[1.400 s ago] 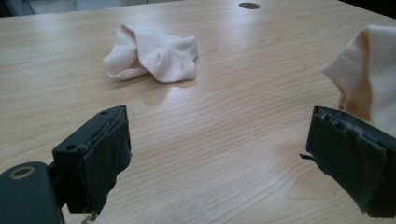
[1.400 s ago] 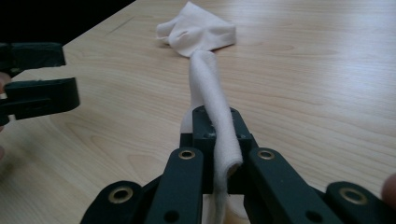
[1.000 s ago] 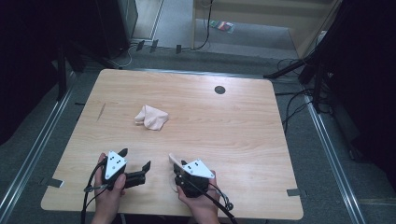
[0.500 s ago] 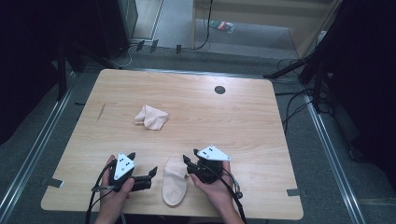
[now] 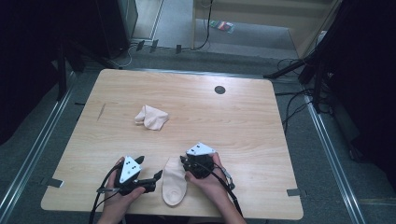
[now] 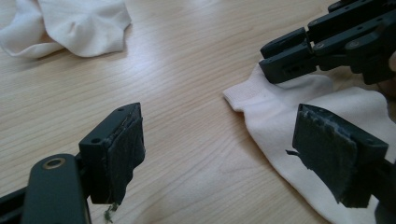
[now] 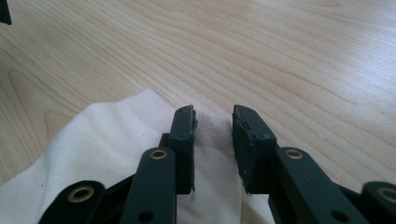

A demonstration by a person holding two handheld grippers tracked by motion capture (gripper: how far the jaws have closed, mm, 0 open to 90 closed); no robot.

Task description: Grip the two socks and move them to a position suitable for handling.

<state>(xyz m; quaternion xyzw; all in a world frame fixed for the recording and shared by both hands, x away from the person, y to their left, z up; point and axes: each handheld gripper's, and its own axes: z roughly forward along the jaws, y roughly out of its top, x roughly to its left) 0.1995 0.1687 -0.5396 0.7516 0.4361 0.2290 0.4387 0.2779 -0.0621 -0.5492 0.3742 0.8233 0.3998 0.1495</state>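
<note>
Flat sock [image 5: 174, 181] lies on the counter [image 5: 243, 126] at the near edge, between my two hands, cuff end pointing away from me, toe toward me. Cream-white, fine ribbed knit at the cuff, smooth elsewhere, a faint round mark near the toe.

My right claw [image 5: 187, 163] sits over the cuff corner; its jaws have just been closing, now a narrow gap with the ribbed cuff edge [image 7: 212, 128] between them, pads not pressing it yet.

My left claw [image 5: 156, 176] is just left of the sock, low over the wood, spread wide though it has just closed a little; one pad hangs over the sock's side [image 6: 299, 116], nothing gripped.

Second sock [image 5: 152, 116], same colour, lies crumpled mid-counter, well apart.
</note>
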